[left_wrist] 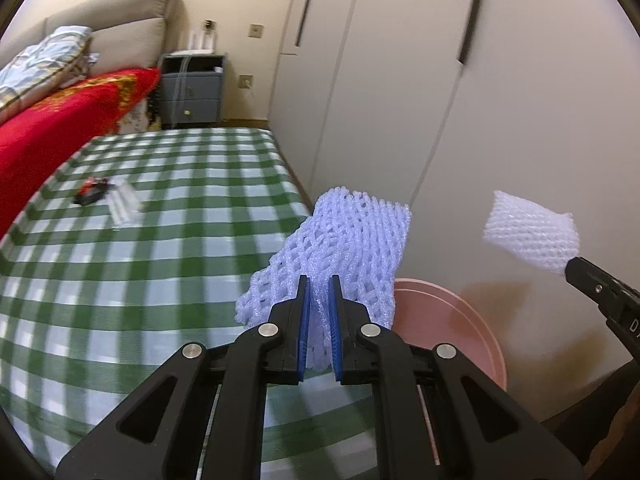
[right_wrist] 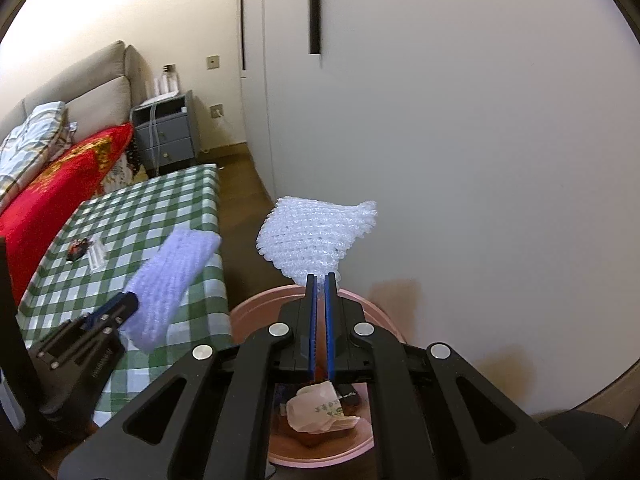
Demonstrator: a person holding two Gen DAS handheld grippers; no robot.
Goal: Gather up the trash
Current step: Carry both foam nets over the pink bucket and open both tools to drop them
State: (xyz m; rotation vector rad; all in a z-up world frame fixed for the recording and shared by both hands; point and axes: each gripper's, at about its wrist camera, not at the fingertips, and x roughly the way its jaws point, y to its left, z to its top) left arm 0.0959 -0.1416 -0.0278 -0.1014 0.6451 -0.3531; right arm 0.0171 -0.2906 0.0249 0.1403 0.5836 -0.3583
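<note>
Both grippers were clamped on foam nets: the left gripper (left_wrist: 319,292) held the purple net (left_wrist: 344,240), the right gripper (right_wrist: 320,292) the white net (right_wrist: 316,232), poised above the pink bin (right_wrist: 256,312) for dropping.

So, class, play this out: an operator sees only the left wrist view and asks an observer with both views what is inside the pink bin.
Operator: Is the bin empty?
Observer: No. The pink bin already holds a crumpled paper wrapper.
Operator: Where is the right gripper's net?
Observer: The right gripper holds its white foam net above the bin.
Operator: And mine?
Observer: The left gripper holds its lilac foam net over the checked tablecloth, beside the bin.
</note>
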